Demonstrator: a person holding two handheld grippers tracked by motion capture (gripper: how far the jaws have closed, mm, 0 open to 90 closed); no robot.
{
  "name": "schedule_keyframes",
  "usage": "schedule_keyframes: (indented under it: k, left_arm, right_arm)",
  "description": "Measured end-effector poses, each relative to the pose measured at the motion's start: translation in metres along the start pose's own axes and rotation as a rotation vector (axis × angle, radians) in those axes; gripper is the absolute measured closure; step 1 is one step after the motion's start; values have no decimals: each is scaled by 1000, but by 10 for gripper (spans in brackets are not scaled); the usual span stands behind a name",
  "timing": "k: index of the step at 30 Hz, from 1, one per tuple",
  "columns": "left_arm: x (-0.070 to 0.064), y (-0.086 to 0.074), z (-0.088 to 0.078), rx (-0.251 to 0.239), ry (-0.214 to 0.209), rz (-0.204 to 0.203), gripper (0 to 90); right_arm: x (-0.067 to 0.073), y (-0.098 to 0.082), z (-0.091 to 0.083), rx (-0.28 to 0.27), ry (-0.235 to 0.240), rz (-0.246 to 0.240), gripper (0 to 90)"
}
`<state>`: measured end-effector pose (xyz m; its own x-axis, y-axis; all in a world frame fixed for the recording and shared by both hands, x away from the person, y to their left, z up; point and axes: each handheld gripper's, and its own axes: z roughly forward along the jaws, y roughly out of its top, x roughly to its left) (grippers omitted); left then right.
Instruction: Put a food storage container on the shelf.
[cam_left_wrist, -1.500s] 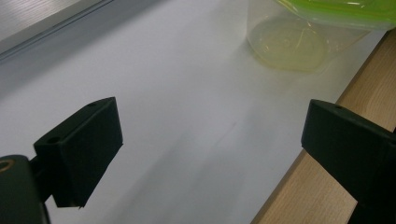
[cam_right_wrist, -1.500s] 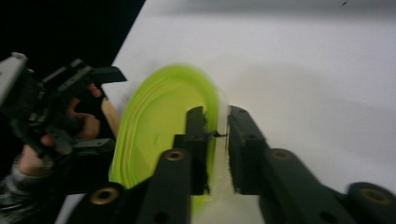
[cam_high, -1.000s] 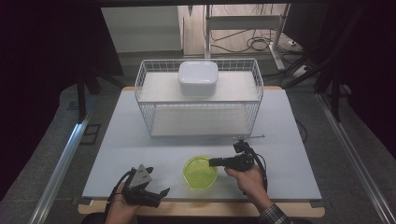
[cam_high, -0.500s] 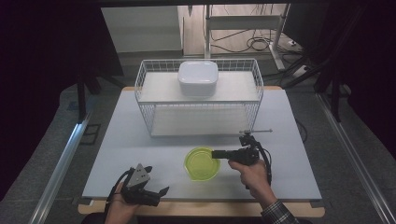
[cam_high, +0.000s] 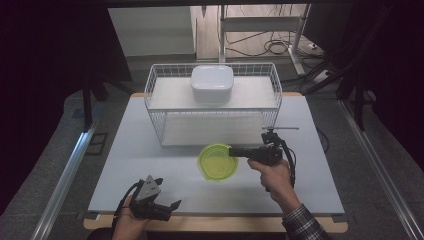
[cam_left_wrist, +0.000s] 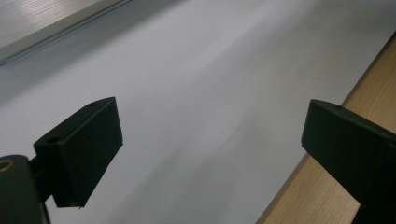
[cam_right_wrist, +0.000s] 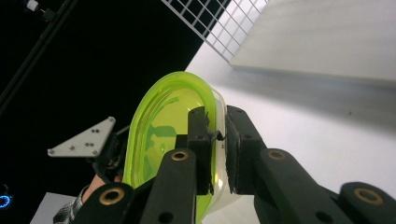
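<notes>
A translucent lime-green bowl (cam_high: 216, 161) hangs just above the white table, in front of the wire basket (cam_high: 165, 127). My right gripper (cam_high: 233, 151) is shut on the bowl's right rim; in the right gripper view the bowl (cam_right_wrist: 159, 135) stands tilted, with its wall pinched between the two black jaws of that gripper (cam_right_wrist: 218, 140). My left gripper (cam_high: 172, 206) rests near the table's front left edge, held low by a hand. In the left gripper view its fingers (cam_left_wrist: 81, 147) stand wide apart and open over bare tabletop.
A white lidded container (cam_high: 212, 82) sits on the upper shelf of the wire basket. The white table top (cam_high: 130, 150) has a wooden front edge (cam_left_wrist: 322, 186). Cables and metal legs lie on the floor behind the table.
My right gripper has carried the green bowl away from the table's front, toward the wire basket, lifting it slightly. The left gripper has stayed in place.
</notes>
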<state>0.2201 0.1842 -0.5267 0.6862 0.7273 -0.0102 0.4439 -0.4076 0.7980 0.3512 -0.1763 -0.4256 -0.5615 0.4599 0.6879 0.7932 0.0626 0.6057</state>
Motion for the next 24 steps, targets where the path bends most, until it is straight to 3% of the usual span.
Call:
schedule_keyframes:
  k: [24]
  left_arm:
    - [1, 0, 0, 1, 2, 2, 50]
  right_arm:
    - [34, 58, -16, -83, 37, -46, 816]
